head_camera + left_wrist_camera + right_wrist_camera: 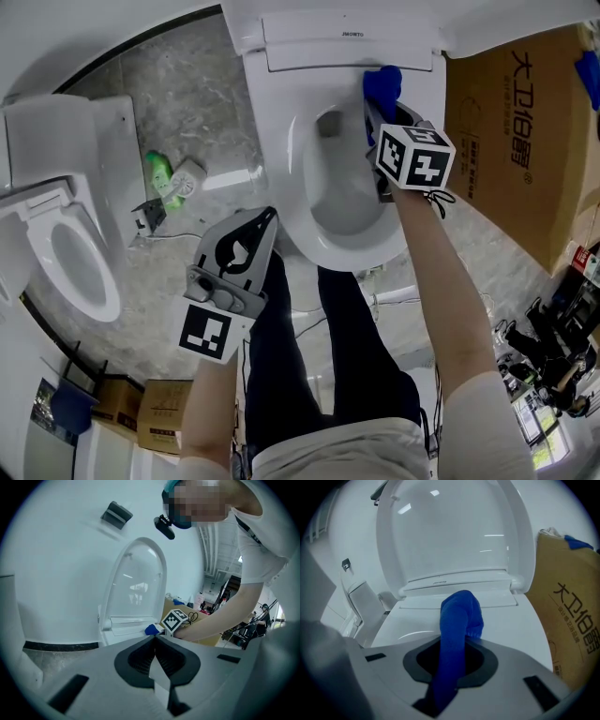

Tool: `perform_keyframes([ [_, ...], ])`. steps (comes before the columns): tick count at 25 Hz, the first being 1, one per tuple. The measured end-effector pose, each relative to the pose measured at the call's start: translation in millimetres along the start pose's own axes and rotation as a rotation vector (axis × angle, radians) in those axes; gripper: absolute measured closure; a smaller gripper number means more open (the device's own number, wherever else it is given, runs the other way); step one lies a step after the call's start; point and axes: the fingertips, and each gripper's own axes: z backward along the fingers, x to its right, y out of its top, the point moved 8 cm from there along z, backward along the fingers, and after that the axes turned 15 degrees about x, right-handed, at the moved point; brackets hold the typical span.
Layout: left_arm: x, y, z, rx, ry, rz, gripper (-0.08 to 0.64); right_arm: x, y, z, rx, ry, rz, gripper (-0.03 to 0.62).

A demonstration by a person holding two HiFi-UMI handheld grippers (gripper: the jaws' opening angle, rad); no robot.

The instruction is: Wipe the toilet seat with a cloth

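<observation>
Cloth (459, 616) soft, limp, light; we clamp it bunched in right tongs (457, 665), far right of toilet seat (281, 159); left tongs (154, 644) together, empty.

Left hand-held gripper (269, 217) closed, right hand-held gripper (377, 112) outstretched, clamping cloth (382, 84)

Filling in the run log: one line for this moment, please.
right gripper: shut on blue cloth, at toilet seat rear | left gripper: shut, empty | lid: raised

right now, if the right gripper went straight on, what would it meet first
Probably the hinge bar at the back of the toilet seat, then the raised lid; its blue cloth leads. Depth is unclear.
</observation>
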Motion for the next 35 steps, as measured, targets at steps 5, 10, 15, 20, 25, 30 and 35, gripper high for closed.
perform_keyframes([
  [5,-4,0,4,0.006,0.019,0.0,0.555,-7,-1,-2,0.003,0.011,0.017,0.537],
  [10,-3,-2,7,0.004,0.023,0.004,0.555,-10,-2,-4,0.003,0.018,-0.003,0.537],
  [15,1,-1,6,0.007,0.019,0.006,0.555,-13,-2,-4,-0.006,0.028,0.001,0.537],
  [20,1,-1,8,0.003,0.018,-0.003,0.555,-13,-2,-5,-0.009,0.036,0.018,0.537],
  [25,2,0,10,0.01,0.022,-0.006,0.555,-11,-3,-5,0.002,0.046,-0.009,0.537],
  [30,4,6,12,0.016,0.011,-0.017,0.555,-8,-2,-6,-0.006,0.065,-0.049,0.537],
  [35,7,16,15,0.029,0.016,-0.025,0.555,-13,5,2,0.017,0.086,-0.091,0.537],
])
